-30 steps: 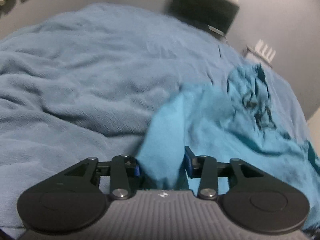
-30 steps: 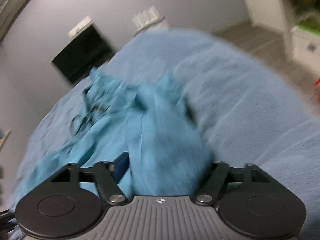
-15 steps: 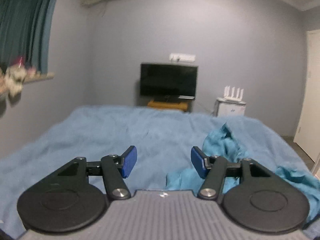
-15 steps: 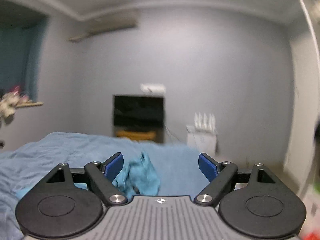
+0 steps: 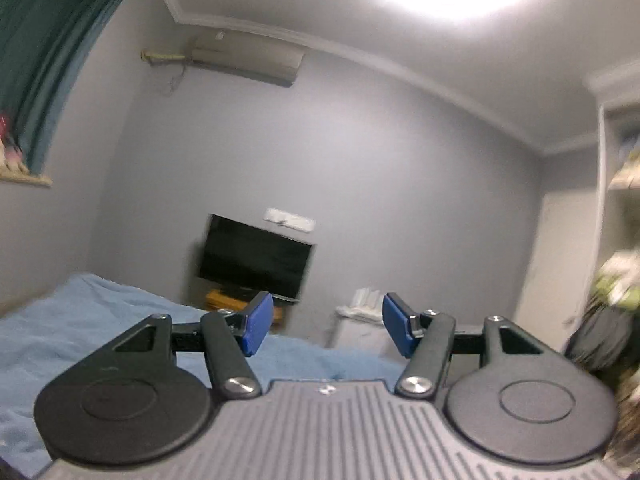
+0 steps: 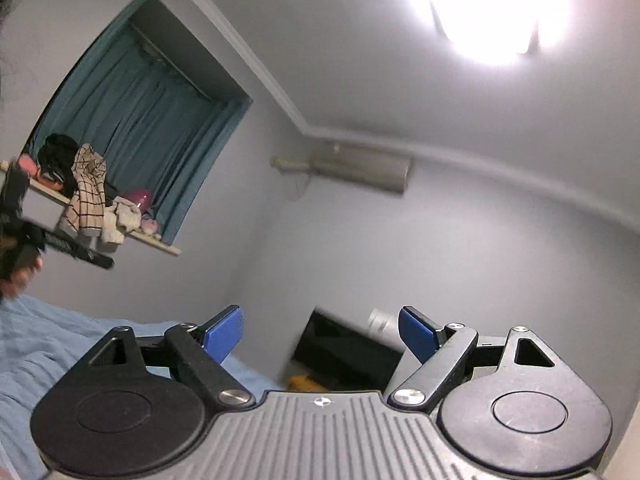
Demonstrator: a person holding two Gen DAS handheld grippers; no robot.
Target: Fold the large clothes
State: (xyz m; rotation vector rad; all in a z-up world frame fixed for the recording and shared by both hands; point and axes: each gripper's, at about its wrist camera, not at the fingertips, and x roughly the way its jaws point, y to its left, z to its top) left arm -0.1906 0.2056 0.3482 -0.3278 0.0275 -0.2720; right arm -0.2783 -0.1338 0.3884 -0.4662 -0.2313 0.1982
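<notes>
The left gripper [image 5: 327,330] is held up and roughly level, its blue pads [image 5: 256,323] standing apart with nothing between them. The right gripper [image 6: 321,335] tilts slightly upward, rolled a little, its jaws having just been opening and empty. At nine o'clock in the right wrist view, the person's left hand [image 6: 16,276] grips its tool's handle.
</notes>
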